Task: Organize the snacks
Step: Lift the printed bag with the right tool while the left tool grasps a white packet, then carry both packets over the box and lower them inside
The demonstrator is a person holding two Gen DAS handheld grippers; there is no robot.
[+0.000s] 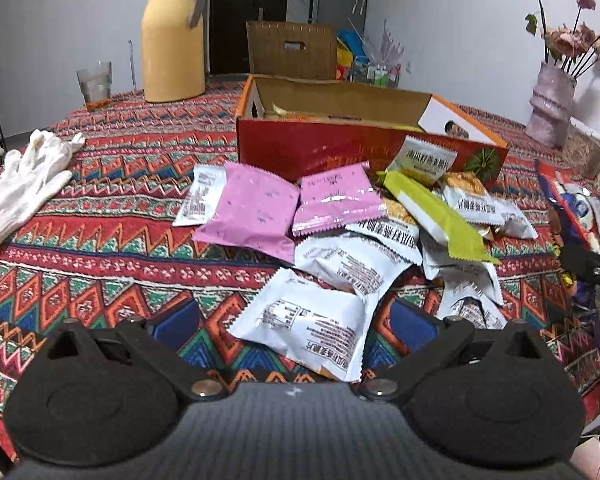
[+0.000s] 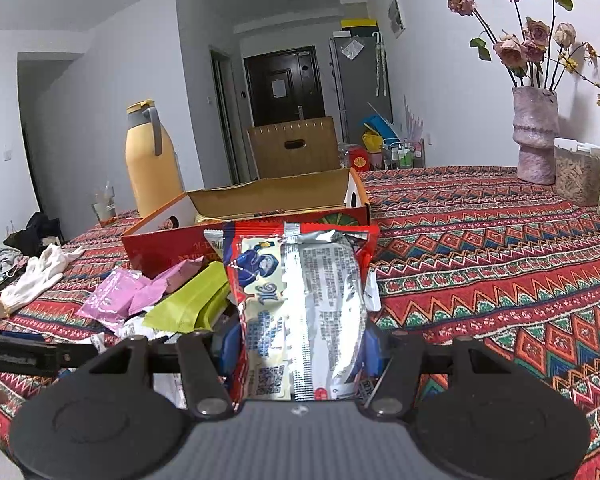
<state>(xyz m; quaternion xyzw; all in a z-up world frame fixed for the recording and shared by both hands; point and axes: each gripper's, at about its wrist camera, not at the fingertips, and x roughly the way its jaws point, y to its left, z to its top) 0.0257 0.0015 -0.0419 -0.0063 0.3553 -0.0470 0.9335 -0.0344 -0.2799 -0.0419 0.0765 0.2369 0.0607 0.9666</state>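
A pile of snack packets lies on the patterned tablecloth in front of an open red cardboard box (image 1: 332, 152) (image 2: 236, 200). The pile holds two pink packets (image 1: 252, 208), a green one (image 1: 436, 212) (image 2: 188, 304) and several white ones. My left gripper (image 1: 296, 320) is open and low over the near end of the pile. A white packet (image 1: 312, 320) lies between its blue pads, with a gap on the left side. My right gripper (image 2: 300, 346) is shut on a red and silver packet with a blue cartoon figure (image 2: 300, 288), held upright above the table to the right of the pile.
A yellow thermos jug (image 1: 172, 40) and a glass (image 1: 96, 84) stand at the far left. White gloves (image 1: 24, 184) lie at the left edge. A pink vase of flowers (image 2: 536, 140) and a clear container (image 2: 576, 176) stand at the far right. A brown carton (image 2: 296, 148) is behind the table.
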